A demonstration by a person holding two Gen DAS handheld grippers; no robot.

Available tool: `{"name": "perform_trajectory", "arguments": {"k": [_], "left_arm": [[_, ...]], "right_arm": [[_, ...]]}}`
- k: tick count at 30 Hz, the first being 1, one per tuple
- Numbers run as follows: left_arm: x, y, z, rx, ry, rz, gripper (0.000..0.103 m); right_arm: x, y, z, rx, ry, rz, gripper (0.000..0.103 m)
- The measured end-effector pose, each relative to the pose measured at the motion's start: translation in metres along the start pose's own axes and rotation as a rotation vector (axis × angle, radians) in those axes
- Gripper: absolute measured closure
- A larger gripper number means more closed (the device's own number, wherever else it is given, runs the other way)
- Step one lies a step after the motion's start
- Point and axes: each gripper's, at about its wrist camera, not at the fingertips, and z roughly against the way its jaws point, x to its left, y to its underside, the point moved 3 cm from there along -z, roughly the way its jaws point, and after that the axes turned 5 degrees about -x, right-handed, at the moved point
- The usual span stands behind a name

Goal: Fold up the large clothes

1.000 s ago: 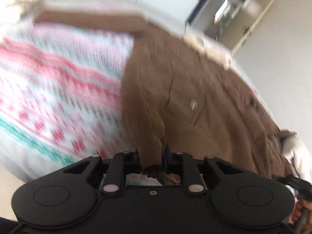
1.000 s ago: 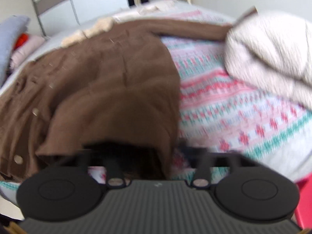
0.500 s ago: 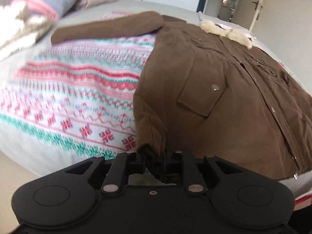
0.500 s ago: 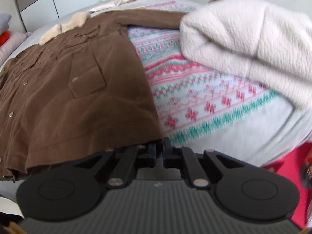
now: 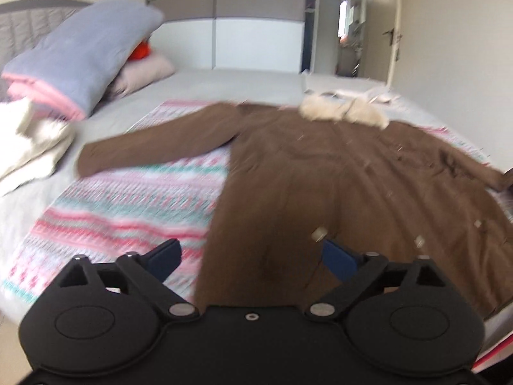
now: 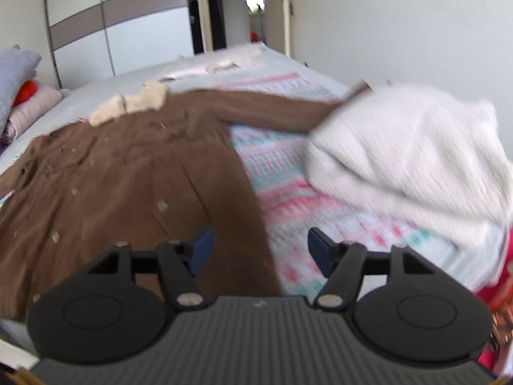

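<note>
The left gripper [image 5: 251,258] has its fingers spread very wide, and the right gripper [image 6: 258,250] has its fingers about two thirds apart. Both have just been opening, and nothing is between the pads now; each pair hangs free above the hem.

Just beyond the fingers lies the brown coat [image 5: 336,192], flat on the bed [image 5: 224,83], over a patterned blanket [image 5: 128,199]. Its front with buttons faces up. The long axis runs from the hem at 6 o'clock, nearest the grippers, to the fur collar [image 5: 343,112] at 12 o'clock. One sleeve [image 5: 154,147] stretches out toward 9 o'clock in the left view, the other sleeve [image 6: 272,109] toward 3 o'clock in the right view, where its end goes under a white fluffy blanket [image 6: 410,154].

I judge the coat to be thick, soft and rather heavy, so it will sag and drag, not slide. A good hold is probably a sleeve cuff or a shoulder seam, to fold the sleeves inward first.
</note>
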Motion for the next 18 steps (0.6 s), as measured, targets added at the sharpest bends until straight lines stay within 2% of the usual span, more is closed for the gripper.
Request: {"name": "perform_trajectory", "arguments": {"k": [1,3,5,10,12,14,15,16,18], "left_arm": [[-0.009,-0.003,-0.005,-0.009,0.012,-0.005,0.002],[-0.026,-0.007,-0.018,-0.011,0.048,-0.02,0.001],[-0.043,-0.008,-0.033,0.002,0.087,-0.03,0.001],[-0.064,0.003,-0.076,-0.008,0.144,-0.041,0.0],[-0.062,0.015,-0.094,0.009,0.162,-0.032,0.0],[-0.053,0.032,-0.113,0.055,0.163,-0.008,0.0],[-0.048,0.041,-0.115,0.031,0.181,-0.003,0.0],[-0.045,0.046,-0.113,-0.004,0.182,-0.011,0.0],[-0.045,0.048,-0.107,0.01,0.174,-0.035,0.0]], "right_arm": [[0.011,-0.006,-0.006,-0.014,-0.012,0.013,0.033],[0.034,-0.016,-0.023,-0.031,-0.038,0.039,0.022],[0.056,-0.023,-0.045,-0.041,-0.067,0.067,0.018],[0.092,-0.019,-0.111,-0.053,-0.094,0.144,0.015],[0.092,-0.009,-0.134,-0.044,-0.113,0.137,0.01],[0.08,0.008,-0.154,0.015,-0.112,0.114,0.01],[0.073,0.017,-0.167,0.068,-0.096,0.104,0.01],[0.067,0.023,-0.17,0.074,-0.111,0.087,0.01],[0.062,0.024,-0.167,0.08,-0.136,0.086,0.01]]}}
